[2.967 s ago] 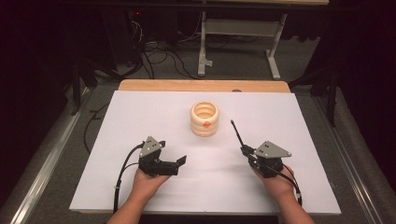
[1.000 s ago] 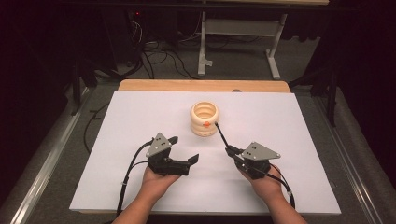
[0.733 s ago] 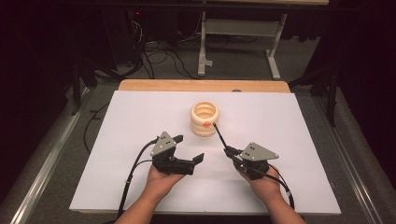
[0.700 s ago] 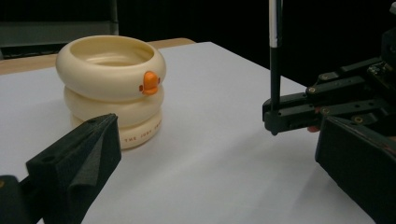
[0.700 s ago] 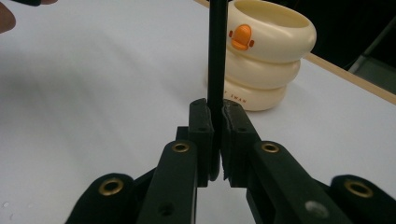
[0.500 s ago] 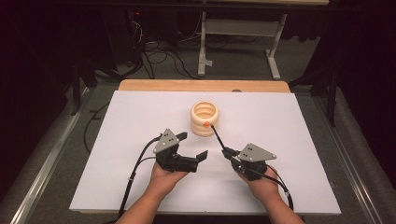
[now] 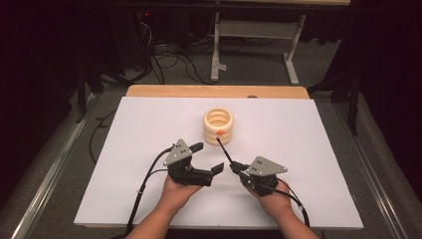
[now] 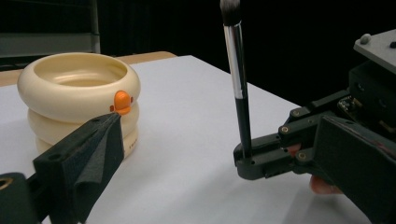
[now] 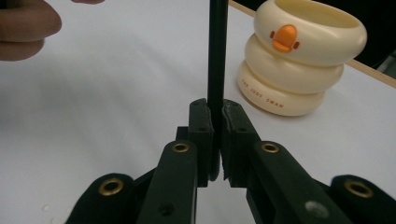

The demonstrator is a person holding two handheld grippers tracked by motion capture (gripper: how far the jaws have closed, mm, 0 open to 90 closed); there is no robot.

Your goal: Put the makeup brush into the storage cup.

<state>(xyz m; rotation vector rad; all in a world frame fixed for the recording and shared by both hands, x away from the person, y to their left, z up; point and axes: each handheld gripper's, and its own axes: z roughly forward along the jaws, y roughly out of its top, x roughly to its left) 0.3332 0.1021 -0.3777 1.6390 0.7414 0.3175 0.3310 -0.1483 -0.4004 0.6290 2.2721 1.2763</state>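
A cream ringed holder (image 7: 218, 124) with an orange beak stands on the white table (image 7: 308, 134), behind the middle. My right gripper (image 7: 234, 168) is shut on the black handle of a makeup brush (image 7: 225, 152). The brush slants up and forward, and its bristle end reaches near the holder's front. In the right gripper view the jaws (image 9: 216, 116) pinch the handle (image 9: 217, 56), with the holder (image 9: 299, 60) at the right behind. My left gripper (image 7: 207, 158) stands open just left of the brush, nothing between its fingers (image 8: 84, 158). It looks at the holder (image 8: 79, 93) and the brush (image 8: 238, 93).
A wooden board edge (image 7: 219, 91) runs along the back of the table. Cables (image 7: 164, 64) and a metal stand (image 7: 259, 45) lie on the floor behind. A metal rail (image 7: 50, 174) runs along the left side. Each gripper's cable trails toward the front edge.
Both hands have come inward and forward toward the holder. The right gripper brought the brush left, so its tip now lies near the holder's front. The left gripper stays open.
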